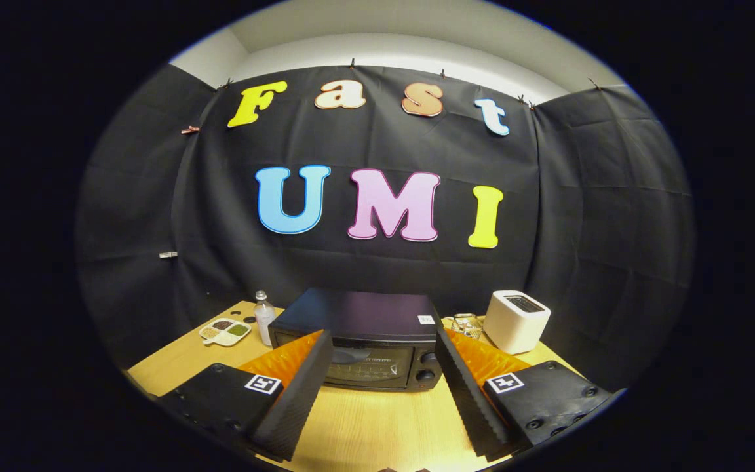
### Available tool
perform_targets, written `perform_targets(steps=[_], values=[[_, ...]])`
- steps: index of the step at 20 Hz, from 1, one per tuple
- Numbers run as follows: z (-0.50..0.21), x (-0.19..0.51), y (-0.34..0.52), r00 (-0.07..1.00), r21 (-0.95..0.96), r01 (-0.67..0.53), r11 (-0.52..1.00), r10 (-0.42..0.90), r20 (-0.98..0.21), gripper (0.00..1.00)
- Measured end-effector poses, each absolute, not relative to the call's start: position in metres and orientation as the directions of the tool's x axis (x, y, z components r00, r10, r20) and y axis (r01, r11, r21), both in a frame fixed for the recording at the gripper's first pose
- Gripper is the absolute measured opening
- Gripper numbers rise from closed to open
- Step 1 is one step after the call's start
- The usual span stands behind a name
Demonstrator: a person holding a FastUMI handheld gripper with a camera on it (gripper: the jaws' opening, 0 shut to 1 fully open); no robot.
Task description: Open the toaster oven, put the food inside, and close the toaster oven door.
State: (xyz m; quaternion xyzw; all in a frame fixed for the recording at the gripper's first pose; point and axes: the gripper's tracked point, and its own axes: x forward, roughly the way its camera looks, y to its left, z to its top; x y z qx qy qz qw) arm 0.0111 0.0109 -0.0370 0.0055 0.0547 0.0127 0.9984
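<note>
Gripper view: gripper point(383, 341) spread wide, fingers apart and holding nothing, hovering over wooden table point(377, 426). Toaster oven point(359, 341) just ahead and between the two fingers, door shut, knobs point(426, 366) on its right side, standing square on the table and not touching either finger. Left of the oven a clear bottle point(264, 317) and a sectioned tray point(225, 332) with small portions of food; right of it a white toaster point(516, 320) with some small clutter point(464, 324) between, too small to tell.
</note>
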Motion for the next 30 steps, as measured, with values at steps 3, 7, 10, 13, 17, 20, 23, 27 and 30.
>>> perform_targets(steps=[3,7,10,13,17,20,23,27,30], values=[[-0.037,0.022,0.016,0.993,0.008,-0.028,1.0,0.029,-0.116,0.98],[-0.036,0.049,0.027,0.99,0.056,-0.027,0.998,0.034,-0.137,0.97],[-0.043,0.076,0.032,0.987,0.066,-0.01,0.998,0.02,-0.16,0.98],[-0.065,0.101,0.036,0.98,0.053,0.005,0.999,0.005,-0.2,0.98],[-0.106,0.127,0.052,0.959,0.064,0.017,0.998,0.002,-0.284,0.98],[-0.13,0.141,0.068,0.946,0.071,0.01,0.997,0.014,-0.325,0.98],[-0.15,0.15,0.076,0.937,0.063,0.002,0.998,0.021,-0.35,0.98],[-0.161,0.16,0.078,0.933,0.073,0.012,0.997,0.015,-0.36,0.98],[-0.161,0.158,0.081,0.931,0.042,-0.008,0.999,0.022,-0.366,0.98]])
